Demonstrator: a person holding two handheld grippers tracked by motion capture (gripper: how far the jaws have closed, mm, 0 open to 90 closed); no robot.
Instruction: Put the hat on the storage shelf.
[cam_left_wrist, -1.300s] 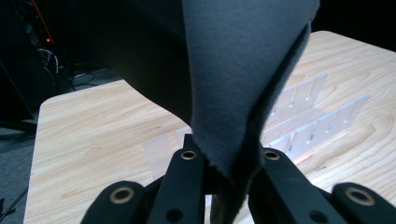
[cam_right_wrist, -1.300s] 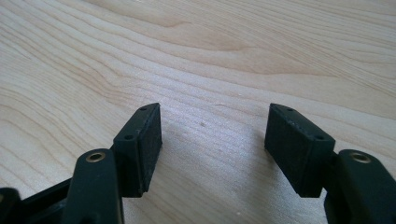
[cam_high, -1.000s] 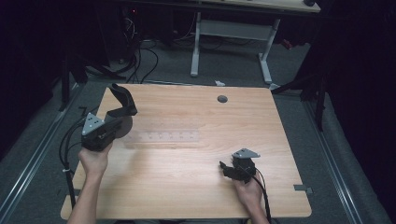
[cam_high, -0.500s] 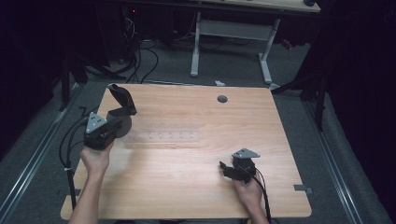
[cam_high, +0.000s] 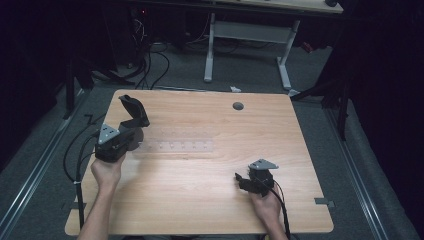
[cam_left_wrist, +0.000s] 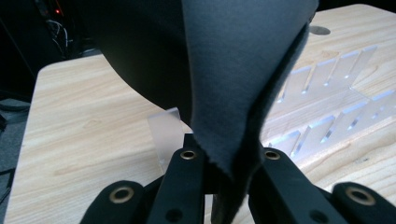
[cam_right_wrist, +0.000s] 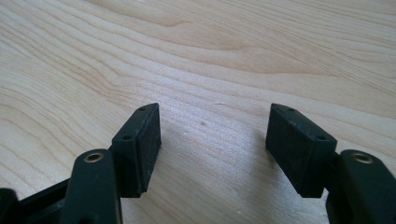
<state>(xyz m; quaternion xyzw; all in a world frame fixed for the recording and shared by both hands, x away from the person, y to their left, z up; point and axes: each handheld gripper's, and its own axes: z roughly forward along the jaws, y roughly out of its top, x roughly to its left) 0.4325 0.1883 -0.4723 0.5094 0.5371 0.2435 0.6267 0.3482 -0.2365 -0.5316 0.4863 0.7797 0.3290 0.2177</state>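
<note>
My left gripper (cam_high: 132, 134) is over the table's left side, shut on a dark grey piece of cloth (cam_high: 133, 111) that stands up from its jaws. In the left gripper view the cloth (cam_left_wrist: 243, 70) hangs folded between the closed jaws of the gripper (cam_left_wrist: 226, 161). A clear slotted rack (cam_high: 175, 146) lies flat on the table just right of that gripper, and the same rack (cam_left_wrist: 327, 93) shows behind the cloth. My right gripper (cam_high: 241, 180) rests low at the table's near right, open, with bare wood between its pads (cam_right_wrist: 140, 149).
The wooden table (cam_high: 210, 200) has a round grey grommet (cam_high: 238, 106) near its far edge. Cables trail off both grippers toward the near edge. A white desk frame (cam_high: 245, 35) stands on the floor beyond the table.
The left gripper and its cloth have drifted slightly to the right, toward the rack. The right gripper has stayed still.
</note>
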